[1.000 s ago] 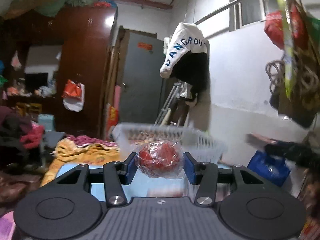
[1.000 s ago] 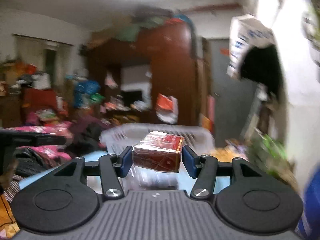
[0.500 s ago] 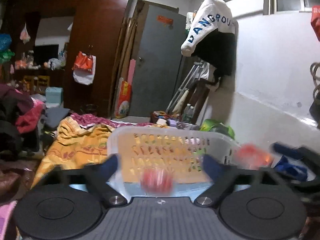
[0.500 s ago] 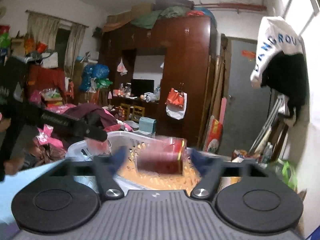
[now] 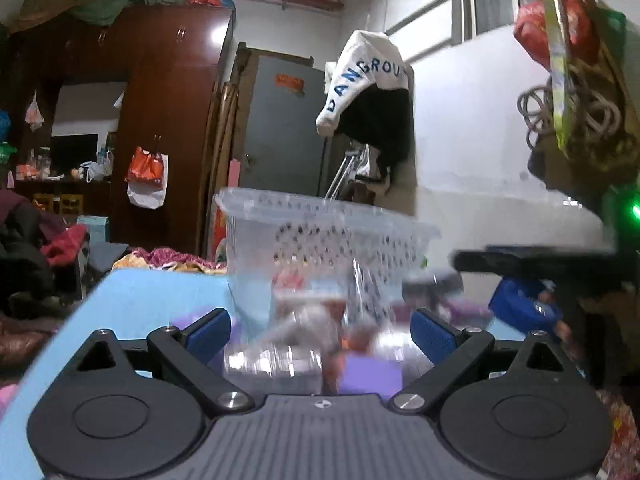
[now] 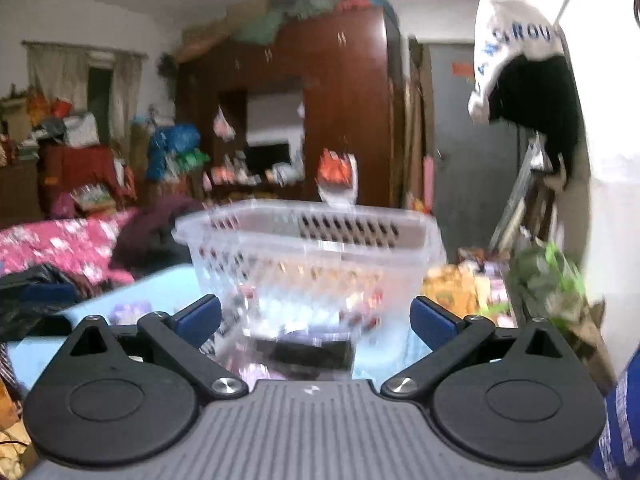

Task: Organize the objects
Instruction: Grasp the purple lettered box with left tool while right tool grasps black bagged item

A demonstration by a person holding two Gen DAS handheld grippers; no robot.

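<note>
While both claws gape empty before the basket [image 5: 320, 224], the right claw [image 6: 316, 320] widening, only the left claw [image 5: 320, 334] view shows purple packets [image 5: 370, 376].

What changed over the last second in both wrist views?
The left gripper let go of its red wrapped ball; the right gripper released its red box, its jaws opening wider with nothing between them. Both now face the clear basket from lower down. The basket stays on the blue table.
</note>
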